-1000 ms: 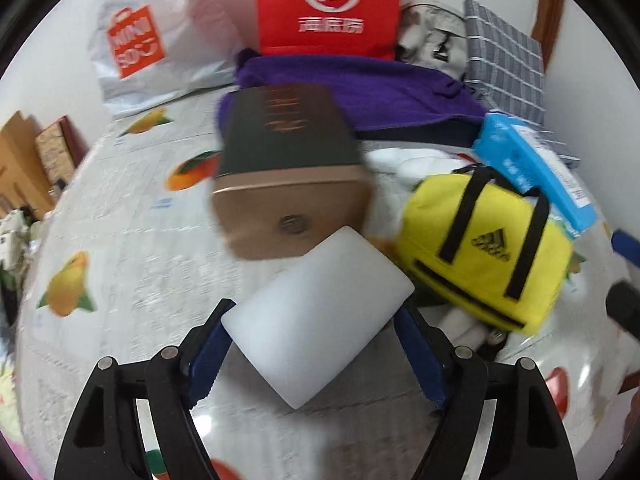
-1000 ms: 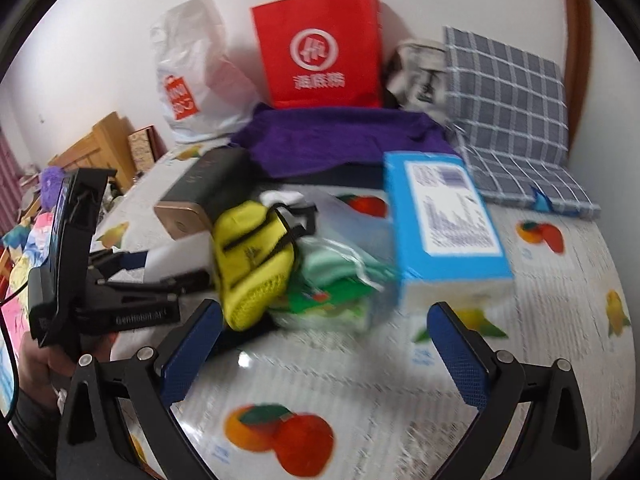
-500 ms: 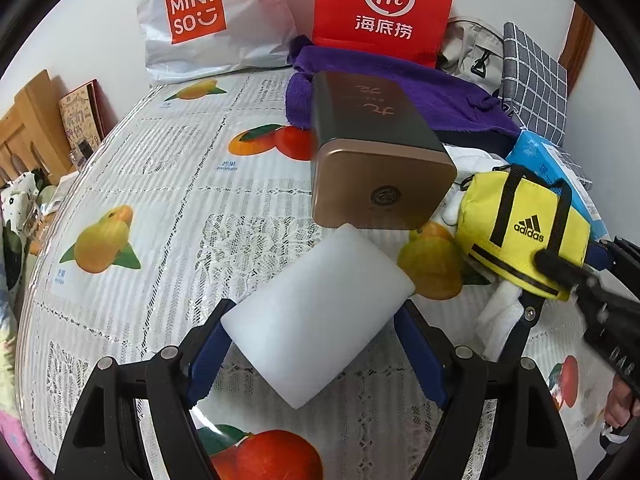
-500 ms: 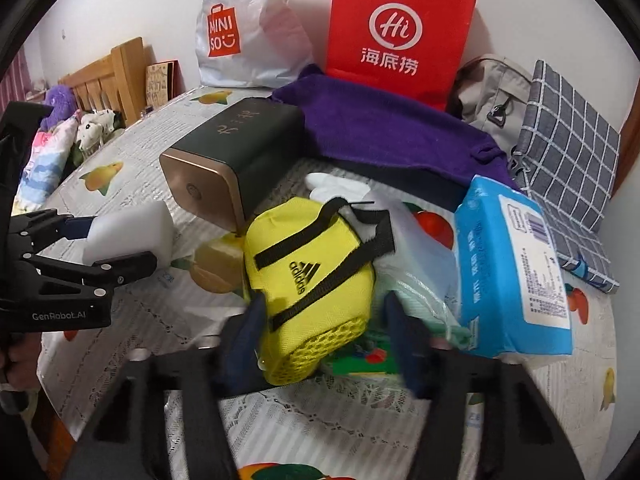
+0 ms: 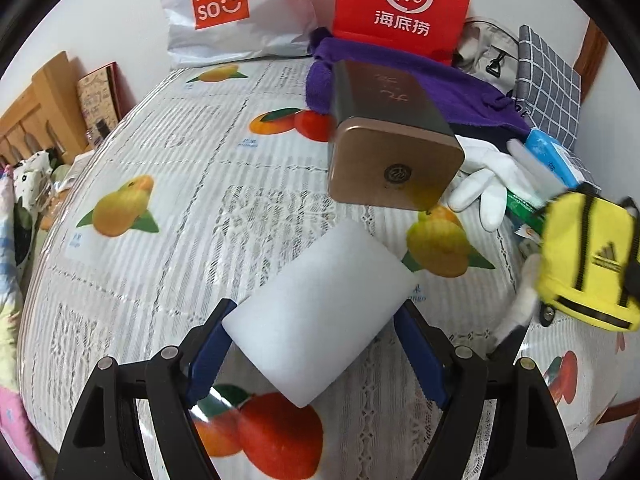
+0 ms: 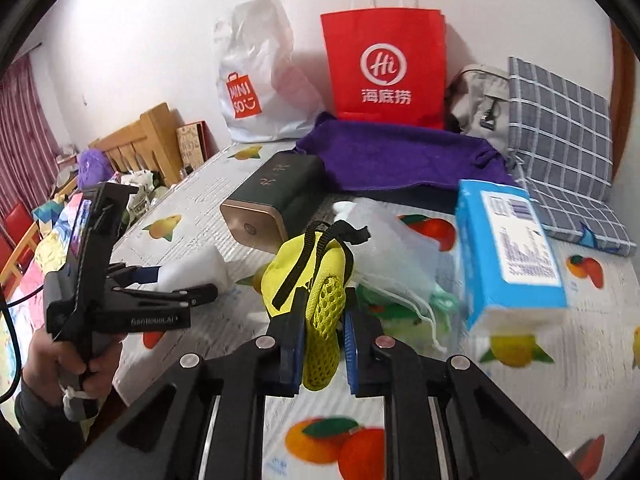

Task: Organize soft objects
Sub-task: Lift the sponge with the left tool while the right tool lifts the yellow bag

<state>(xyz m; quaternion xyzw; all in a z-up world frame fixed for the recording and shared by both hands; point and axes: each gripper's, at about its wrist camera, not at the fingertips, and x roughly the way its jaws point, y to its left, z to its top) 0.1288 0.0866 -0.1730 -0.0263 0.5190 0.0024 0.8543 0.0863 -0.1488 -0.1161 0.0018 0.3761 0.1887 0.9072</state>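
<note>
Gripping a white sponge block (image 5: 320, 312) across its width, the left gripper (image 5: 316, 344) holds its blue fingers (image 5: 208, 344) moderately far apart, one pad pressed to each side of the block, above the fruit-print tablecloth (image 5: 160, 184). In the right wrist view the same block (image 6: 196, 270) shows at the left, beyond the black body of the left gripper (image 6: 168, 276).

The right gripper (image 6: 320, 344) has its fingers nearly together, pinched on the mesh end of a yellow bag (image 6: 316, 276). The bag's black straps stand up and its body tilts to the far left. In the left wrist view the bag (image 5: 588, 264) appears blurred at the right edge, clear of the cloth.

Far of the sponge lies a dark box (image 5: 392, 136) with a copper-coloured end facing near. Right of it lie a white glove (image 5: 488, 184) and a blue packet (image 6: 508, 248); a clear plastic bag (image 6: 400, 256) sits between the yellow bag and the packet. Along the far wall, left to right, stand a white shopping bag (image 5: 232, 8) and a red paper bag (image 5: 404, 4), with a purple towel (image 6: 396, 156) spread in front and a checked cushion (image 6: 560, 128) at the far right.
</note>
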